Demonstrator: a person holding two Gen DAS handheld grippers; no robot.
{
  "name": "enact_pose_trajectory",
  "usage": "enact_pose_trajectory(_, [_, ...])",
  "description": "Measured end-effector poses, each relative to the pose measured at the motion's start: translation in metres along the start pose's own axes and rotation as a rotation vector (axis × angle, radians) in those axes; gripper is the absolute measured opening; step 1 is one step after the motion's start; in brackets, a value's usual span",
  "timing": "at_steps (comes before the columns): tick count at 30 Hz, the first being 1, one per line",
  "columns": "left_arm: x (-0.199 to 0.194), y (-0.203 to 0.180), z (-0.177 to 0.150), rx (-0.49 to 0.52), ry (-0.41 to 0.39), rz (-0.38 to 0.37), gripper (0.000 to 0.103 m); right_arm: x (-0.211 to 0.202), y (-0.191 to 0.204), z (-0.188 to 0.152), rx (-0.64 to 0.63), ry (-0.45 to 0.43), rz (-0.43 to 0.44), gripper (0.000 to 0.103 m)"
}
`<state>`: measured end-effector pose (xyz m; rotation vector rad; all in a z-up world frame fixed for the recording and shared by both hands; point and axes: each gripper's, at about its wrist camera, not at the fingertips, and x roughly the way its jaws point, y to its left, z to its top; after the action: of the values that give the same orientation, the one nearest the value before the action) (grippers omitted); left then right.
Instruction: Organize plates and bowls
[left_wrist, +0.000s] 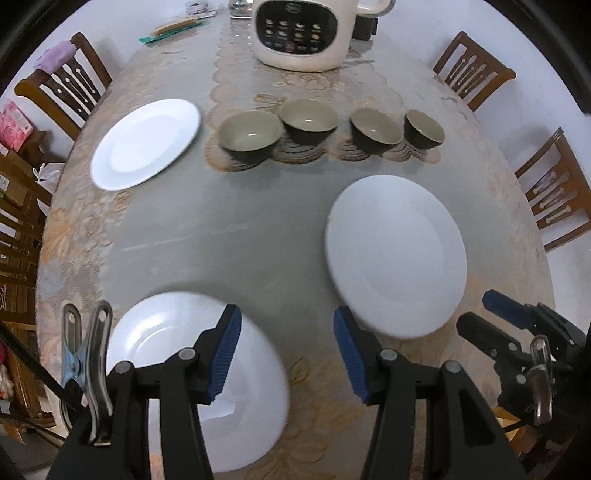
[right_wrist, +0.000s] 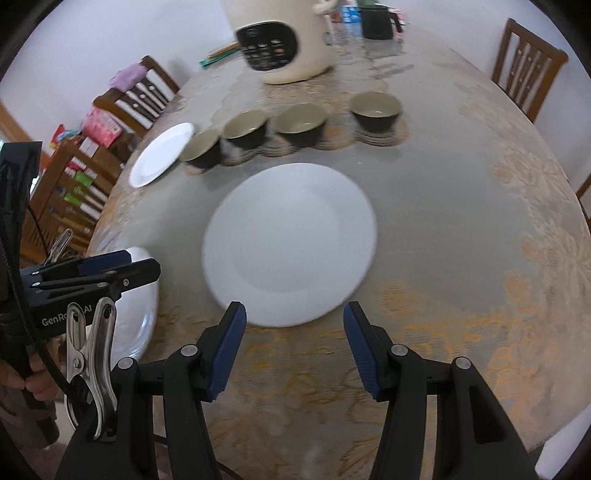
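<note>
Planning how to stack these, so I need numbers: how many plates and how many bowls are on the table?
Round white ceramic plates: 3
Dark bowls with grey-green insides: 4
Total: 7

White lettering on the black body of the left gripper (right_wrist: 122, 275), seen from the right wrist camera, reads "GenRo" and then "AI"; a shiny metal spring clip (right_wrist: 94, 354) covers the middle of the word, so the full name cannot be made out. The cream-coloured rounded electric cooker (left_wrist: 306, 33) at the far end of the table carries a black control panel (left_wrist: 295, 31) with rows of small white icons and a small mark at its top, possibly a brand logo, but none of it is legible. Printing on the pink cardboard box (left_wrist: 13, 123) beside the table is too blurred to read.
</note>
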<state>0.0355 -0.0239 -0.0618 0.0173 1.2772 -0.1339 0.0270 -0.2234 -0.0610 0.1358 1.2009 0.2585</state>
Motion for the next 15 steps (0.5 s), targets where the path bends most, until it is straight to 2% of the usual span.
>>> enact_pose_trajectory(9, [0.021,-0.024,0.023,-0.009,0.013,0.025,0.055,0.013,-0.026,0.017,0.044,0.008,0.010,0.056])
enact_pose_trajectory(15, [0.032,-0.031,0.029,-0.022,0.021,0.039,0.055,0.021,-0.030,0.026,0.027,0.018,0.028,0.056])
